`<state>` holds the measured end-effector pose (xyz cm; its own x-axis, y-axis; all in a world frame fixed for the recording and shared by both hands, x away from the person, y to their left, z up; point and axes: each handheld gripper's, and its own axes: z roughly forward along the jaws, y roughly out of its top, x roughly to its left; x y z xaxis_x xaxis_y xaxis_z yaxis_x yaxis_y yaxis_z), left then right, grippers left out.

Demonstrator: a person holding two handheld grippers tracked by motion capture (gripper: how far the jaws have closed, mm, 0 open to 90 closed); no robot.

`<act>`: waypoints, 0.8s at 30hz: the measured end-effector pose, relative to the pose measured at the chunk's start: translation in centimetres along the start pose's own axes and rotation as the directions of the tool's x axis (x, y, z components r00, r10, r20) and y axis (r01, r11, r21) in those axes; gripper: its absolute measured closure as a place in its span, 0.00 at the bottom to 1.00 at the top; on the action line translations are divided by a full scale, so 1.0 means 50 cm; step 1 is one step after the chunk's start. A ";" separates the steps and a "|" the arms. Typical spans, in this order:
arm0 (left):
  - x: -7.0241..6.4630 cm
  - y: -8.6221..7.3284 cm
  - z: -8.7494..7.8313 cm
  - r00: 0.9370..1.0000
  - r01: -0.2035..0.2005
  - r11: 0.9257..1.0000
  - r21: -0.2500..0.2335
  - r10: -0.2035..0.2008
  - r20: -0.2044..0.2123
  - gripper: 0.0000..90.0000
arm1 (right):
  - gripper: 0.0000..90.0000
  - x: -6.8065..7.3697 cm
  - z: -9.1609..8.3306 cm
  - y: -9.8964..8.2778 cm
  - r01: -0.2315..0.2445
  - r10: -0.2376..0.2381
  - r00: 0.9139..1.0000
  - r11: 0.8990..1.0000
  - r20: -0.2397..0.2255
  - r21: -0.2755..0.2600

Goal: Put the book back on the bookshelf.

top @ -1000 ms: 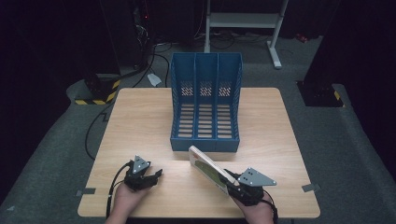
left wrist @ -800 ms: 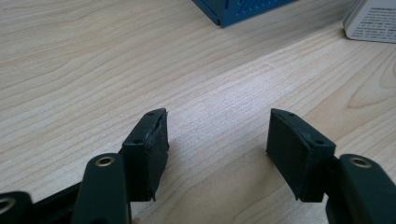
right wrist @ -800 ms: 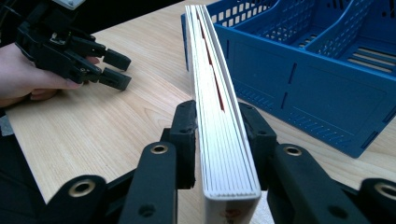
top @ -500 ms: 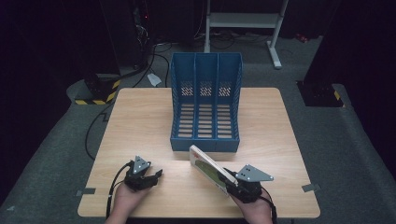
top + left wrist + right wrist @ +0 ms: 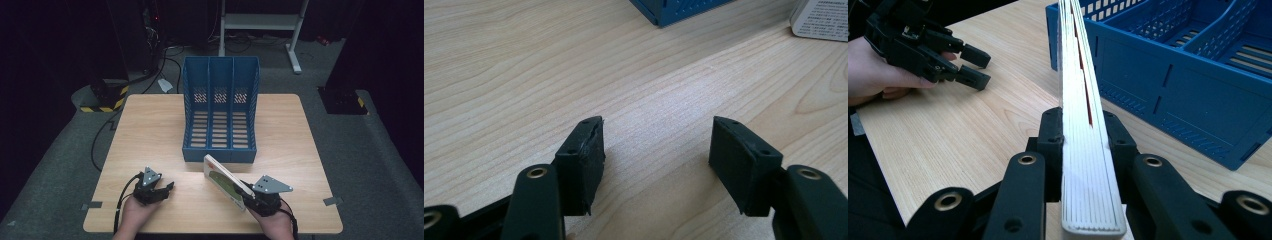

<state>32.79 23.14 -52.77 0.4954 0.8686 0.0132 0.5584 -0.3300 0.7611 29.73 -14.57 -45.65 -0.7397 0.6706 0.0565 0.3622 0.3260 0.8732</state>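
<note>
A thin book [image 5: 224, 180] with a white and green cover stands on edge, tilted, near the table's front right, just in front of the blue rack [image 5: 220, 152]. My right gripper [image 5: 246, 194] is shut on the book's near end. In the right gripper view the pads clamp both covers of the book [image 5: 1083, 100], whose page edge faces up. My left gripper [image 5: 167, 189] rests at the front left, open, with bare wood between its jaws [image 5: 656, 142]. The book's corner [image 5: 821, 20] shows far off in the left gripper view.
The blue three-slot file rack [image 5: 1188, 85] stands mid-table with its slots open toward me. The wooden table [image 5: 150, 130] has dark floor, cables and a stand behind it. The person's hand holds the left gripper [image 5: 968, 67].
</note>
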 end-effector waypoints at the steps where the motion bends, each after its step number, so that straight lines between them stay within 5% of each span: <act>1: 0.000 0.000 0.000 1.000 0.000 1.000 0.000 0.000 0.000 0.43 | 0.84 0.000 0.000 0.000 0.000 0.000 1.000 1.000 0.000 0.000; 24: 0.002 0.000 0.000 1.000 0.001 1.000 0.005 -0.001 0.005 0.44 | 0.84 0.011 -0.002 0.012 0.011 -0.011 1.000 0.999 0.025 -0.030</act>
<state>32.85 23.23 -52.76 0.4985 0.8668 0.0090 0.5624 -0.3313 0.7576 29.45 -14.07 -45.04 -0.7288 0.6839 0.0350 0.3369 0.3136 0.8878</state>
